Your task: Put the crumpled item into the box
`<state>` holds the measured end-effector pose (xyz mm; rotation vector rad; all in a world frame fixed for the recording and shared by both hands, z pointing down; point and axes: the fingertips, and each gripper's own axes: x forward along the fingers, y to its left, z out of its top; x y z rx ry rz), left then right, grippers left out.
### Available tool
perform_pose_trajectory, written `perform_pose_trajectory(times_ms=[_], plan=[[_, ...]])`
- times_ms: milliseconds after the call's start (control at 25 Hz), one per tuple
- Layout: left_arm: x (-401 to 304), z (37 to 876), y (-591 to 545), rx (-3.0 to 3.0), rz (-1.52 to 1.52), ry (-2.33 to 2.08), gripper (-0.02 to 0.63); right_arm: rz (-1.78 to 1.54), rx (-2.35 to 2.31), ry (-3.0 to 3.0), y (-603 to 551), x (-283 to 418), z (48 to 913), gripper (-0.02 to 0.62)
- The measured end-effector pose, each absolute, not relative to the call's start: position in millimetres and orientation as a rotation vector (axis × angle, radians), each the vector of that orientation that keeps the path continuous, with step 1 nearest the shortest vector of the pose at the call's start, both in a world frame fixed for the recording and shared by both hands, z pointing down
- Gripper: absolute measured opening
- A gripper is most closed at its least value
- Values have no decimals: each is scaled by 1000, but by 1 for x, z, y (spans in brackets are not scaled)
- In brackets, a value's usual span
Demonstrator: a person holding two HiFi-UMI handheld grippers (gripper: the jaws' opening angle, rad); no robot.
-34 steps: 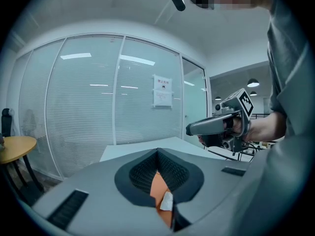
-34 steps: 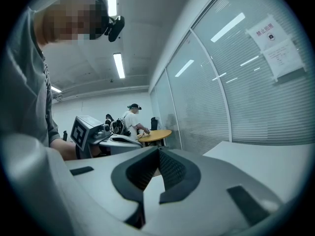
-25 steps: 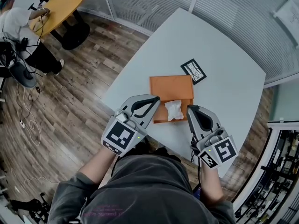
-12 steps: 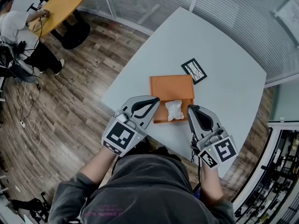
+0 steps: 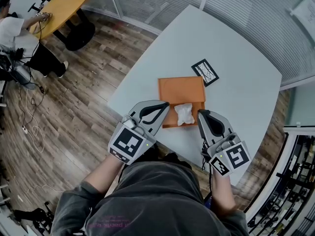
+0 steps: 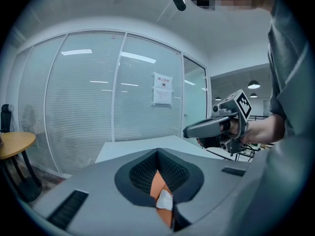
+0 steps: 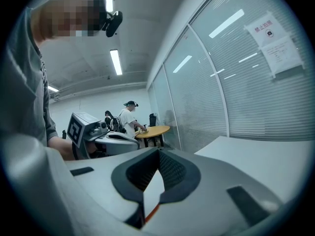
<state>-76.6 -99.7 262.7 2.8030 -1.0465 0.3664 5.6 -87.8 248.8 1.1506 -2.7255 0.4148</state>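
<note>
Grey table [image 5: 236,48], two grippers, orange box [image 5: 179,88]
The left gripper [image 5: 164,105] and right gripper [image 5: 201,113] are held over the table's near edge, either side of the box's near end, each with jaws pressed together on nothing (both gripper views show it). The crumpled white item [image 5: 184,113] lies on that near end, between the tips.

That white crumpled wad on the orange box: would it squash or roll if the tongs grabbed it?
The crumpled wad looks like thin paper or tissue, so it is probably very light and would squash easily. Its creased, lumpy shape suggests it would not roll far, though a nudge might slide it across the orange box.
</note>
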Motion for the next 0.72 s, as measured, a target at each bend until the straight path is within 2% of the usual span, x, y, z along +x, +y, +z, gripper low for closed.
perform_pose_trajectory(times_ms=[720], plan=[[-78, 262, -93, 2798, 375, -1047, 12, 425, 1143, -2722, -82, 3, 250, 2]])
